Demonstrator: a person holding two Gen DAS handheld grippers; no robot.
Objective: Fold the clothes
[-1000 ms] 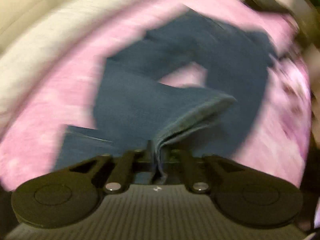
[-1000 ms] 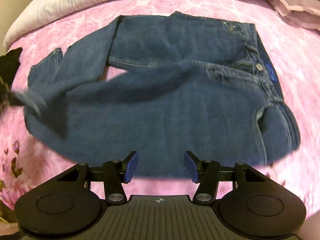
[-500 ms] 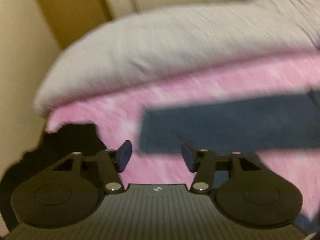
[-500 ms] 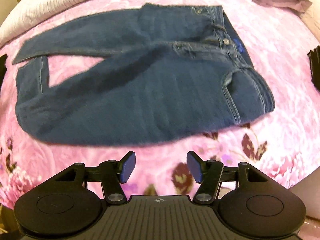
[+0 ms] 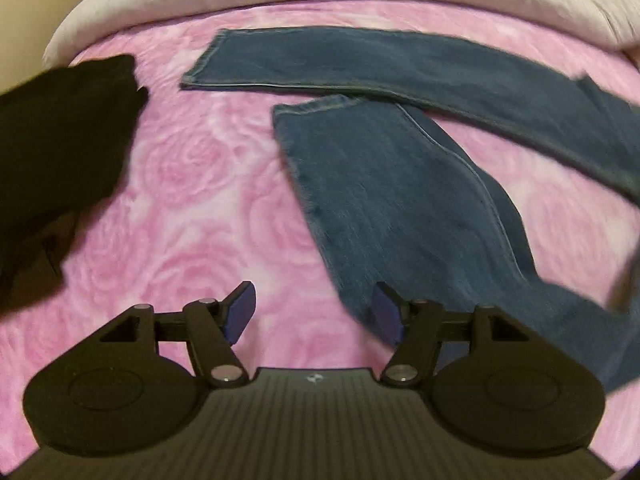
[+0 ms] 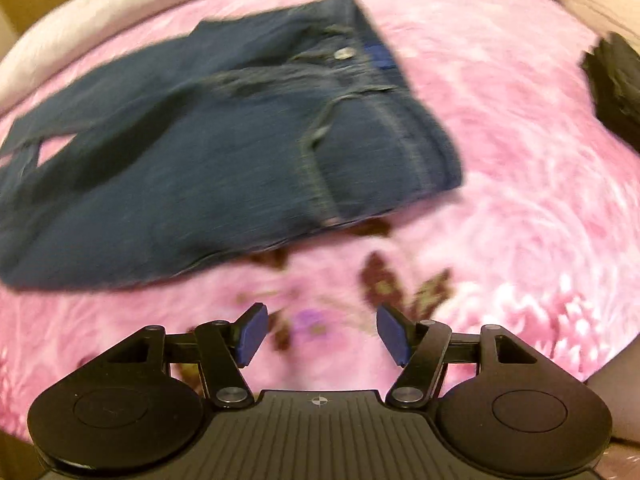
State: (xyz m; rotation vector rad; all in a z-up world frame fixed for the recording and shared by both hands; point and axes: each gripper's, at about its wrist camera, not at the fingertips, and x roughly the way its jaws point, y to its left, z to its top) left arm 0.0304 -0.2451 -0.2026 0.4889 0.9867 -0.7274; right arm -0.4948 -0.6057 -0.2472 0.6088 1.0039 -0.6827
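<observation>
Left gripper (image 5: 313,313): jaws apart, just been opening, nothing between the pads. Blue jeans (image 5: 404,184) spread flat on the pink floral blanket (image 5: 200,184) ahead and to its right; nearer leg's edge runs just past the right pad, far leg lies beyond. Black garment (image 5: 60,140) well off to the left.

Right gripper (image 6: 322,334): jaws apart, also just been opening, empty, over bare blanket. Jeans' waistband ahead, legs trailing left. Picture blurred.
</observation>
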